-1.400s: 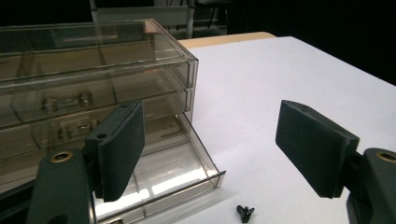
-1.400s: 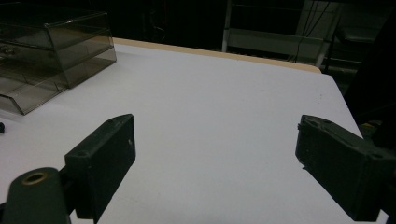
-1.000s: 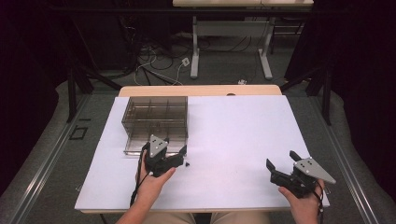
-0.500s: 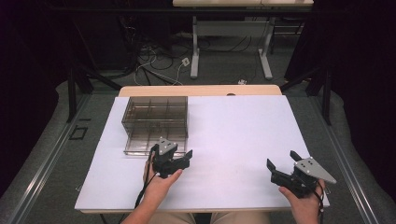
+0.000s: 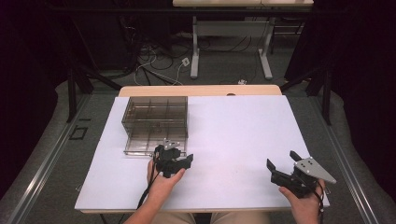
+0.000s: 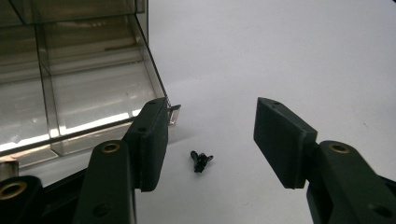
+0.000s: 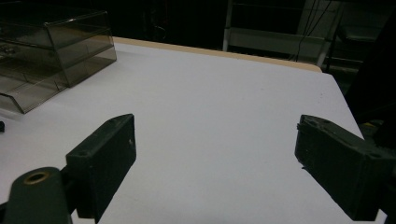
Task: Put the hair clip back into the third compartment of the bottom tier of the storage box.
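Your left gripper (image 6: 210, 144) sat low over the white table (image 5: 243, 135), just off the near right corner of the clear compartment box (image 5: 156, 123). Its jaws had just been closing, about half spread, with the small black part (image 6: 201, 161) lying on the table between them, not yet pinched. Your right gripper (image 7: 215, 163) waited wide open and empty, well apart. By my read, pickup was only starting; grasping and placing in the box remained.

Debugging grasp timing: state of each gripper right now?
Left gripper: open, jaws just been closing around a small black part, not touching it.
Right gripper: open, empty.
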Available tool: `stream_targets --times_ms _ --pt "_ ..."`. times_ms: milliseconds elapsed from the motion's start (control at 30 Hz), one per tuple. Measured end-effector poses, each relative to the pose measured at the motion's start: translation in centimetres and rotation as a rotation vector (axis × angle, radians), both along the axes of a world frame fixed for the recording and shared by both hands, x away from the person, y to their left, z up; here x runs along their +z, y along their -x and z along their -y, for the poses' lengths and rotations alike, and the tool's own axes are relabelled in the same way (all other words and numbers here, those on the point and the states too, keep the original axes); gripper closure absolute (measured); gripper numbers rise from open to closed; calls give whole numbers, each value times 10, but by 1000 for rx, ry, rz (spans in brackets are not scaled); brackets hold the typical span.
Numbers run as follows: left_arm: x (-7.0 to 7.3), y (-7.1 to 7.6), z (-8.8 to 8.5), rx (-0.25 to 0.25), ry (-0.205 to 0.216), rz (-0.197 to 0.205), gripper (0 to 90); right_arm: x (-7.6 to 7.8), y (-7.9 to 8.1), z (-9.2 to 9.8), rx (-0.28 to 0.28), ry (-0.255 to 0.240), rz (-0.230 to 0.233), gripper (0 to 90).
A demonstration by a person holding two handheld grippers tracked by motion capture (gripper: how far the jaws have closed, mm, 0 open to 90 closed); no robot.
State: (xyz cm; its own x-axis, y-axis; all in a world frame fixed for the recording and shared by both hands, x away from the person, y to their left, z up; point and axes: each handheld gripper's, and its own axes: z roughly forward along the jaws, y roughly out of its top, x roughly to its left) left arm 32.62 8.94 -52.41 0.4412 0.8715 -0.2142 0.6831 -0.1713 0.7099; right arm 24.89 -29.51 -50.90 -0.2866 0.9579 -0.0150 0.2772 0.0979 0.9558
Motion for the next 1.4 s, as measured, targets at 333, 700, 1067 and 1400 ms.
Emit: stream_targets --times_ms 333,700,1067,1400 --pt "-11 -5 1 33 -14 -61 541 0 0 1 2 6 -6 129" --pt "-19 -9 3 40 -36 -96 612 0 0 1 11 14 -13 135" --pt "-24 -11 5 47 -55 -113 643 -1 -1 0 18 10 -15 141" --pt "-25 -10 5 29 -53 -117 687 -1 -1 0 20 8 -13 141"
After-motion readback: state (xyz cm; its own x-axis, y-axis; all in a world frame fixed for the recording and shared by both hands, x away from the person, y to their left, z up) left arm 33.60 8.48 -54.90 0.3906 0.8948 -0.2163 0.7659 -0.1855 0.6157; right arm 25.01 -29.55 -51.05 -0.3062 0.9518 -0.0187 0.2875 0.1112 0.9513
